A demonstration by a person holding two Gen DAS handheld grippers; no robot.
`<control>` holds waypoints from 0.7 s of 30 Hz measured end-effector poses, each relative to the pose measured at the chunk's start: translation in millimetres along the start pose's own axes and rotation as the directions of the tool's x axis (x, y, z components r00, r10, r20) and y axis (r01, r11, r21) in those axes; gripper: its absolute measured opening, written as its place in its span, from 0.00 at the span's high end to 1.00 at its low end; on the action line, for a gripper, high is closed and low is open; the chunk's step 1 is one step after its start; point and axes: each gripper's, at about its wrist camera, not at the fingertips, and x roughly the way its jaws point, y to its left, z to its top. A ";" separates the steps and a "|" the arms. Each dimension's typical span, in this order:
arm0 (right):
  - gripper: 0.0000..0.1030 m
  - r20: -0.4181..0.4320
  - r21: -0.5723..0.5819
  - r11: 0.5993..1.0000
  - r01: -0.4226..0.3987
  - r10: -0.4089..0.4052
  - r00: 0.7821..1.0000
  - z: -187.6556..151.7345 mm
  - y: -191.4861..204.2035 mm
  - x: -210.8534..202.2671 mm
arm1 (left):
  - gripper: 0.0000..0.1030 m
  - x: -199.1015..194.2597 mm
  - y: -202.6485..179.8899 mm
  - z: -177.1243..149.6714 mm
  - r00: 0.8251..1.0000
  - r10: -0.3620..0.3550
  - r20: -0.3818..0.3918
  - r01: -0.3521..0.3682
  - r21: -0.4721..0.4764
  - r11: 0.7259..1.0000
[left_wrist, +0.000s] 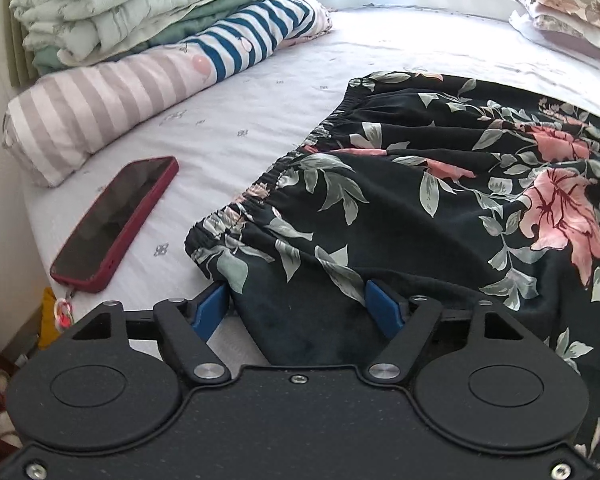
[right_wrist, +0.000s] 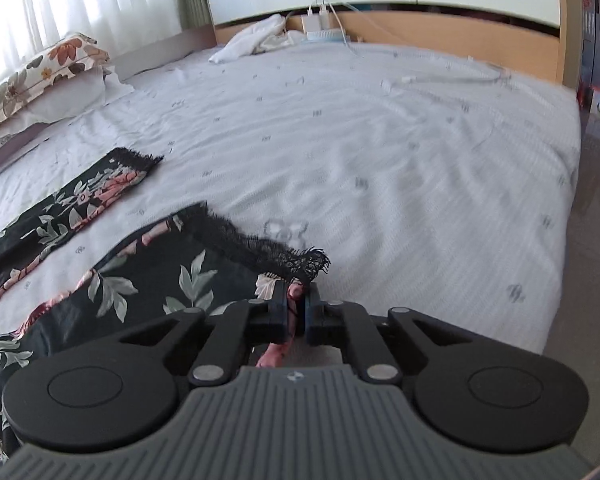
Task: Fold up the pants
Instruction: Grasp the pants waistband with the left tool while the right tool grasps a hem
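**Floral pants spread on the bed, one hem corner pinched**

The pants (left_wrist: 440,184), black with pink flowers and grey-green leaves, lie flat on the white bed (left_wrist: 260,92). In the left wrist view the gathered elastic waistband runs from about 8 o'clock up to 12 o'clock, and the near waist corner sits right at the left gripper (left_wrist: 300,304). Its jaws stand apart with dark cloth lying between the two blue fingers (left_wrist: 382,304); the pads do not visibly press the fabric, so the grip is released around it.

In the right wrist view the right gripper (right_wrist: 296,306) is clenched on the hem corner of the nearer leg of the pants (right_wrist: 160,280), with pink-patterned cloth squeezed between the closed jaws. The black lace trim (right_wrist: 260,246) of that hem runs from the jaws toward 10 o'clock. The other leg lies farther off at 9 to 10 o'clock, a strip of bare sheet between the two.

Left of the waistband, at 9 o'clock in the left view, a phone in a red case (left_wrist: 116,222) rests face up on the sheet, apart from the pants. Beyond it at 10 to 11 o'clock lie a striped bolster (left_wrist: 100,112) and folded quilts (left_wrist: 120,4). A flowered pillow (right_wrist: 40,68) sits at 10 o'clock in the right view.
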 end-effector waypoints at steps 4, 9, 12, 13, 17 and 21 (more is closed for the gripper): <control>0.93 0.062 -0.057 0.993 0.105 -0.101 0.993 7.5 -2.6 -12.5 | 0.27 -0.2 -3.4 -0.4 1.000 0.020 0.015 -0.021 0.022 1.000; 0.93 0.047 -0.054 0.982 0.180 -0.177 0.983 12.4 -20.9 -8.7 | 0.26 -0.2 -4.0 -1.4 0.999 0.031 0.025 -0.032 0.037 0.999; 0.91 0.014 -0.040 0.985 0.169 -0.169 0.986 11.1 -30.6 -6.9 | 0.26 -2.8 -4.4 -0.4 0.999 0.038 0.026 -0.039 0.045 0.998; 0.90 0.011 -0.037 0.986 0.165 -0.165 0.986 10.5 -31.1 -8.1 | 0.27 -4.9 -4.9 0.4 0.999 0.041 0.029 -0.043 0.051 0.998; 0.64 0.030 -0.037 0.993 0.116 -0.115 0.993 15.3 -24.3 -25.2 | 0.25 -24.7 -5.8 7.4 0.997 0.009 0.074 -0.014 0.065 0.998; 0.51 0.057 -0.040 0.999 0.007 -0.005 0.998 34.4 -5.4 -47.6 | 0.14 -50.9 -10.8 25.7 0.990 -0.063 0.123 0.055 0.069 0.996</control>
